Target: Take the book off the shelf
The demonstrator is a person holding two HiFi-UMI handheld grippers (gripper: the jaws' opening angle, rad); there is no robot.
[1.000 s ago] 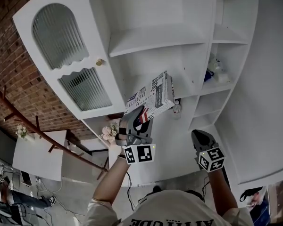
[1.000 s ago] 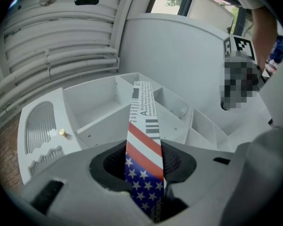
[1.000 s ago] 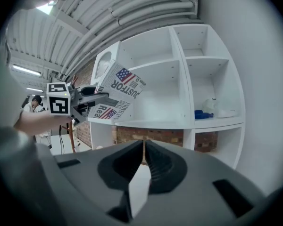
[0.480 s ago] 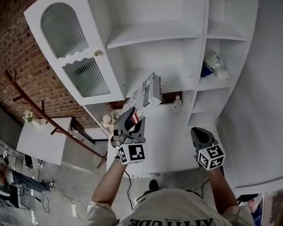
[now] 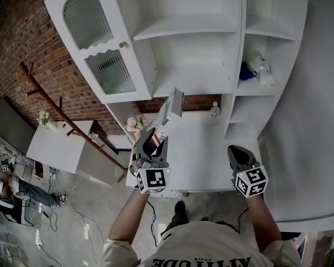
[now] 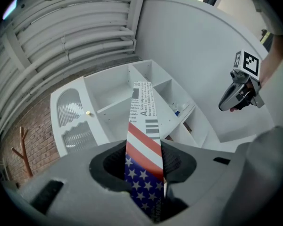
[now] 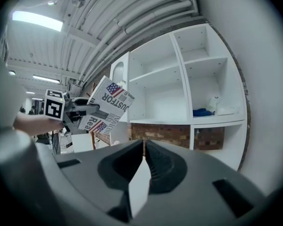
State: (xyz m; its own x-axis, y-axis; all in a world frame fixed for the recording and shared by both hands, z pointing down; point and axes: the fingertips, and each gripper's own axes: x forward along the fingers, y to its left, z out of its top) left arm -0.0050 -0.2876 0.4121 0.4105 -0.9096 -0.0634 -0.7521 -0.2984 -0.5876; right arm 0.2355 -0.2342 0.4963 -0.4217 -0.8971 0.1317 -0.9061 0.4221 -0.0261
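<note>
Left tool (image 5: 155,142) clamps the book (image 5: 170,111); right tool (image 5: 236,152) jaws meet, empty; both held out forward.

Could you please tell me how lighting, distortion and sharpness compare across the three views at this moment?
Head view: even light, no harsh shadows; the shelf unit bows from wide-angle distortion. Left gripper view: dark rounded corners, yet the book is sharp between the jaws. Right gripper view: same dark corners; a ceiling light strip blows out to white.

The book (image 5: 168,115), newsprint cover with stars and stripes, seemingly thin, tilts edge-on, lower end clamped in the left gripper (image 5: 154,143), clear of the shelf (image 5: 195,85).
</note>
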